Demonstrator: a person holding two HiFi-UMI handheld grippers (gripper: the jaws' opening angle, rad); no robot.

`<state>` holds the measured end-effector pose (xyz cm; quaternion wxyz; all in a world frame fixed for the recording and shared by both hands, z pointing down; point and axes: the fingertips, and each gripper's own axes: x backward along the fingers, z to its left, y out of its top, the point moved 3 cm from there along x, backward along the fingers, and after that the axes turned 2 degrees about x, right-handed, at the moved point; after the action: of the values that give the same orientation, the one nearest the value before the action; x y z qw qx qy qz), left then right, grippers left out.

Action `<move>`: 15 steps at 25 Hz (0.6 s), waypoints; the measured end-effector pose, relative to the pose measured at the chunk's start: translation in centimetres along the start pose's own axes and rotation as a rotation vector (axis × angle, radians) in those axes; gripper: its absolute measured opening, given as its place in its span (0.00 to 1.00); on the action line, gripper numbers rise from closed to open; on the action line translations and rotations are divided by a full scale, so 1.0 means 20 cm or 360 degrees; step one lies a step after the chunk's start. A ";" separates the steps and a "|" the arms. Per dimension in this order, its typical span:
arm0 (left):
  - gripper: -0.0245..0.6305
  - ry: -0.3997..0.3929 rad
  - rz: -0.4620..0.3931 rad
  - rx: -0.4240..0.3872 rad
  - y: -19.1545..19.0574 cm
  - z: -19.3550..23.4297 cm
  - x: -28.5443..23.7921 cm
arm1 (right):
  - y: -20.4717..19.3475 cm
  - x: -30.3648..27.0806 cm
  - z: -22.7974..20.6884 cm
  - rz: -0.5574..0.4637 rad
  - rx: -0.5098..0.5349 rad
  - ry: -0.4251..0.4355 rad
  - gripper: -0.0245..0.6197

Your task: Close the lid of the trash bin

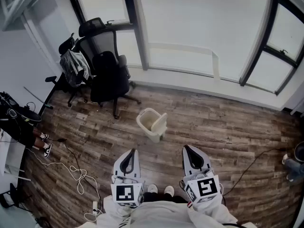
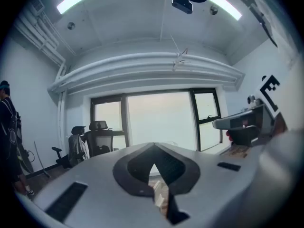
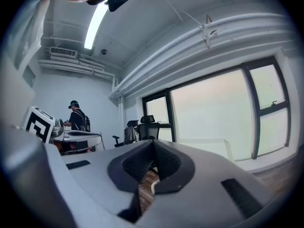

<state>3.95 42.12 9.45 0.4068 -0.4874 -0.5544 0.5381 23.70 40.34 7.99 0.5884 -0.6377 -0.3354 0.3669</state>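
Note:
A small cream trash bin (image 1: 148,122) stands on the wooden floor, a little ahead of me. Its lid (image 1: 160,124) is raised and leans at the bin's right side. My left gripper (image 1: 129,152) and right gripper (image 1: 187,148) hover side by side short of the bin, both shut and holding nothing. In the left gripper view the gripper (image 2: 153,151) has its jaws meeting at the tips, and a sliver of the bin (image 2: 159,194) shows below them. The right gripper view shows the gripper (image 3: 153,144) with its jaws together, and the bin's rim (image 3: 152,186) peeks through underneath.
Two black office chairs (image 1: 108,82) stand by the window at the back left. White cables (image 1: 76,174) trail over the floor at the left. A person (image 1: 21,122) stands at the left edge and another person's foot (image 1: 290,164) is at the right edge.

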 end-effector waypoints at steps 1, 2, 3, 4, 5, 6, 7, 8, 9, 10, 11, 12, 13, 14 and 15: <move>0.04 -0.0005 0.0011 0.0004 0.03 -0.01 0.00 | 0.00 0.00 0.00 -0.0003 -0.0003 -0.0005 0.07; 0.04 -0.0008 0.0019 0.0007 0.05 -0.02 0.00 | -0.01 0.00 -0.01 -0.0005 -0.0006 -0.0010 0.07; 0.04 -0.0014 0.0026 0.0006 0.06 -0.02 0.01 | -0.01 0.00 -0.01 -0.0006 -0.0013 -0.0013 0.07; 0.04 -0.0021 0.0035 0.0000 0.06 -0.02 0.01 | -0.01 0.00 0.00 -0.0008 -0.0020 -0.0014 0.08; 0.04 -0.0024 0.0039 -0.0010 0.05 -0.02 0.02 | -0.01 0.00 0.01 -0.0009 -0.0024 -0.0011 0.07; 0.04 -0.0017 0.0029 -0.0022 0.04 -0.01 0.03 | -0.01 0.00 0.02 -0.0010 -0.0023 -0.0005 0.08; 0.04 -0.0005 0.0011 -0.0033 0.02 0.00 0.03 | -0.01 0.00 0.03 -0.0010 -0.0019 0.0001 0.07; 0.04 0.0005 -0.0001 -0.0037 0.00 0.00 0.03 | -0.01 0.01 0.03 -0.0009 -0.0017 0.0003 0.08; 0.04 0.0008 -0.0002 -0.0033 -0.01 0.00 0.01 | -0.02 0.00 0.02 -0.0009 -0.0018 0.0000 0.07; 0.04 0.0004 0.0004 -0.0024 0.00 0.00 -0.01 | -0.02 0.00 0.00 -0.0010 -0.0021 -0.0007 0.07; 0.04 -0.0004 0.0006 -0.0018 0.00 -0.01 -0.03 | -0.02 -0.01 -0.01 -0.0009 -0.0023 -0.0016 0.07; 0.04 -0.0014 -0.0001 -0.0019 0.01 -0.01 -0.06 | -0.03 -0.03 -0.03 -0.0008 -0.0023 -0.0024 0.07; 0.04 -0.0020 -0.0014 -0.0026 0.01 -0.01 -0.08 | -0.03 -0.04 -0.04 -0.0006 -0.0022 -0.0030 0.07; 0.04 -0.0021 -0.0023 -0.0032 0.01 0.00 -0.09 | -0.03 -0.06 -0.05 -0.0002 -0.0020 -0.0033 0.07; 0.04 -0.0020 -0.0017 -0.0026 0.01 0.01 -0.11 | -0.04 -0.07 -0.05 0.0001 -0.0019 -0.0035 0.07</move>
<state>4.23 39.90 9.43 0.4021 -0.4842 -0.5641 0.5344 23.80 38.63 8.93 0.5807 -0.6373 -0.3439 0.3721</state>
